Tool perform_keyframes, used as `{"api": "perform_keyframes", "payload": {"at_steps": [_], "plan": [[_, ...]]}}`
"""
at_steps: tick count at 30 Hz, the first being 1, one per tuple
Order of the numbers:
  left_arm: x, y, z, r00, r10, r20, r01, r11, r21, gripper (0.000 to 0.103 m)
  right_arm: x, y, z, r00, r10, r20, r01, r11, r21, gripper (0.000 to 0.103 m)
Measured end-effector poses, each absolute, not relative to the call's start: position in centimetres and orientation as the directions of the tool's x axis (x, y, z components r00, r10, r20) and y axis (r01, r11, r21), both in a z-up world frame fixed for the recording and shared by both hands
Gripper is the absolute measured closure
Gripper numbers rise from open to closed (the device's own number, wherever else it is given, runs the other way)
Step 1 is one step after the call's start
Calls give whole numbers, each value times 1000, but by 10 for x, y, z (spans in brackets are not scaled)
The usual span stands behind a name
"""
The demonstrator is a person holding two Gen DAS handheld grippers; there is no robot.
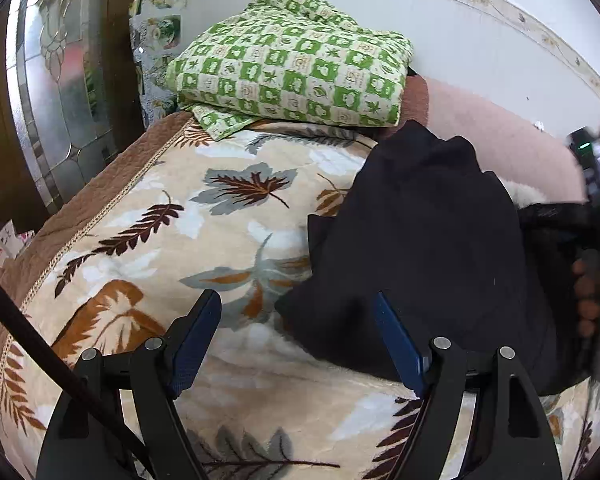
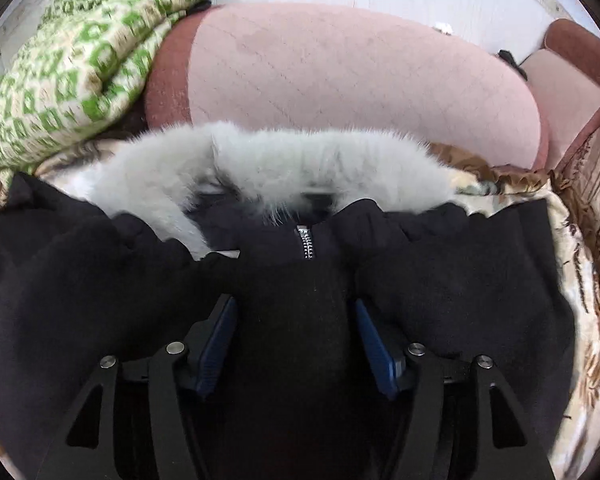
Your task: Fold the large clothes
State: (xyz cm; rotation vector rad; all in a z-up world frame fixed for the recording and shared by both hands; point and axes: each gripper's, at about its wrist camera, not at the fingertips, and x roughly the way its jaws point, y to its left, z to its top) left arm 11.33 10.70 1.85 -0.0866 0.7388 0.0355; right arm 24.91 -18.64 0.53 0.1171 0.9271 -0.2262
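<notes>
The left gripper (image 1: pixel 296 334) hangs with its blue-padded jaws spread wide and nothing between them, just above the leaf-patterned blanket (image 1: pixel 148 240) that covers the bed. The black coat (image 1: pixel 420 240) lies on that blanket, its near corner reaching in between the spread jaws without being pinched. The right gripper (image 2: pixel 296 340) is over the coat's front; its jaws stand apart too, with a raised ridge of black cloth between them, though whether the pads actually press the cloth I cannot tell.

Beyond the right gripper, the coat's silver zipper (image 2: pixel 307 243) ends at the collar, and a pale grey fur trim (image 2: pixel 260 160) runs along the coat's far edge. Behind the coat sits a pink quilted bolster (image 2: pixel 360 76) against the white wall (image 1: pixel 480 40). Left of the coat, at the bed's far end, rests a folded green checked quilt (image 1: pixel 296 64), and further left a patterned glass door panel (image 1: pixel 56 92).

In the left wrist view the coat's right side is cut off, where blurred fingers (image 1: pixel 588 300) hold something I cannot make out. A dark strap (image 1: pixel 40 348) crosses the lower left corner.
</notes>
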Motion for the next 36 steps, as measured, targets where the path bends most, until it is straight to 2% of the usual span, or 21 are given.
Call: {"api": "perform_keyframes", "payload": {"at_steps": [4,7,9,11,13,18,27,31,34,36], "plan": [[111,119,24,747,5,-665,-98,990,-103,25,213,-159,62,682,-66,-728,148,988,50,38],[109,127,27,750,0,-662,-111,986,-126,25,194,-128,82,710,16,-704,46,997,69,39],[108,133,28,753,-1,-658,-121,983,-140,25,192,-109,82,697,77,-713,-22,996,86,52],[108,137,28,752,-1,-659,-126,981,-146,25,199,-88,72,651,139,-746,-87,990,108,72],[109,139,28,751,1,-660,-129,981,-146,25,217,-69,55,611,130,-781,-101,991,86,84],[110,141,28,759,11,-651,-131,982,-137,25,279,-57,11,522,101,-847,-44,995,92,84],[112,140,29,772,24,-636,-129,984,-120,25,337,-45,-30,493,13,-870,-1,1000,15,84],[109,134,31,773,25,-634,-119,987,-107,25,324,-47,-5,535,28,-845,-22,1000,19,84],[107,131,33,777,12,-630,-105,988,-110,25,290,-61,36,601,136,-788,-60,990,124,82],[105,129,33,776,3,-630,-99,988,-118,25,266,-73,53,632,150,-760,-70,988,136,79]]}}
